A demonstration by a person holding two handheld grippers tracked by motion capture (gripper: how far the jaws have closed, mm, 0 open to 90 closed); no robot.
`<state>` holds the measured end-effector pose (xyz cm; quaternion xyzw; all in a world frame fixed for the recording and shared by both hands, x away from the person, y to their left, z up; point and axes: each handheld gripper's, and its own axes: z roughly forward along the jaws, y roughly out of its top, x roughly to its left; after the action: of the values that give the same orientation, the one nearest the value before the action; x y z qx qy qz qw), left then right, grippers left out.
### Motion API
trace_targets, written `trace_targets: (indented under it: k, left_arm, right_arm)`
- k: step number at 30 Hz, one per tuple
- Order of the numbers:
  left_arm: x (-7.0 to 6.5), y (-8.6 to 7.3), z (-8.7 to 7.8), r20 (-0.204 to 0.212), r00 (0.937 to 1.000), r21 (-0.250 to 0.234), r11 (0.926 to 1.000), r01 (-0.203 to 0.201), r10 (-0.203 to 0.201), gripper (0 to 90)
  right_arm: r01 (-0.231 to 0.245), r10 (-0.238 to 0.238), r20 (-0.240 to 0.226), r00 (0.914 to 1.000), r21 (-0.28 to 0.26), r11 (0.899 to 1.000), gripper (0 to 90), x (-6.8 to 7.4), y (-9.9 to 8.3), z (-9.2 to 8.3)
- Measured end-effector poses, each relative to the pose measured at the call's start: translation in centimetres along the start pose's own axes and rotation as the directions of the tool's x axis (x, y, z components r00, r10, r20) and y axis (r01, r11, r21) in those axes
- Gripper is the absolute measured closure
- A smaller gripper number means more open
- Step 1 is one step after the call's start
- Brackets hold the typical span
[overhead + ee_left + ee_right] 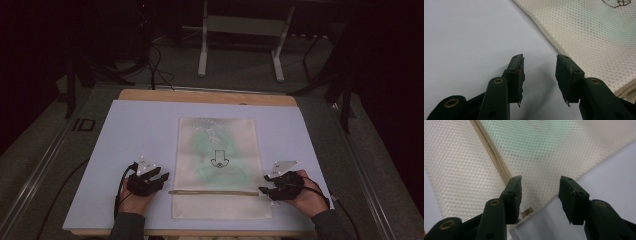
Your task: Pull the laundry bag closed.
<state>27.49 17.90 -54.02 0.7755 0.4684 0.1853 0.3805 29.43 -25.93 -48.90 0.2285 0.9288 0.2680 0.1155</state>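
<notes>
A cream mesh bag [220, 165] is laid flat at the middle of a pale blue mat [125, 130].

Something green is seen through the bag's mesh, a small dark emblem [219, 159] is printed on its front, and a tan zipper strip [215, 192] runs across near its lower end. The left gripper [161, 178] is held just beside the bag's left edge with jaws apart; the right gripper [265, 190] is held at the zipper's right end, jaws apart, nothing clamped. The mat is carried on a wooden board [200, 96]; a dim grey floor and a white stand [240, 30] are seen beyond.
</notes>
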Motion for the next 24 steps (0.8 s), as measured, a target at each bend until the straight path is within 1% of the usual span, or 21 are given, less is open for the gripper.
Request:
trace_targets:
  k: [6, 13, 24]
  left_arm:
    - [0.0, 0.0, 0.0, -0.001, 1.0, -0.001, 1.0, 0.003, -0.003, 57.3]
    - [0.1, 0.0, 0.0, -0.002, 1.0, 0.0, 1.0, 0.009, -0.009, 57.3]
    - [0.0, -0.1, 0.0, -0.008, 1.0, -0.005, 1.0, 0.001, -0.001, 57.3]
  right_arm:
    - [0.029, -0.028, -0.027, 0.9992, 0.012, 1.0, 53.9, 0.3, 0.7, 0.2]
    - [0.06, -0.059, -0.047, 0.9972, 0.027, 0.998, 53.8, 0.6, 1.4, 0.6]
    - [0.105, -0.102, -0.078, 0.9918, 0.042, 0.994, 53.6, 1.3, 2.9, 1.2]
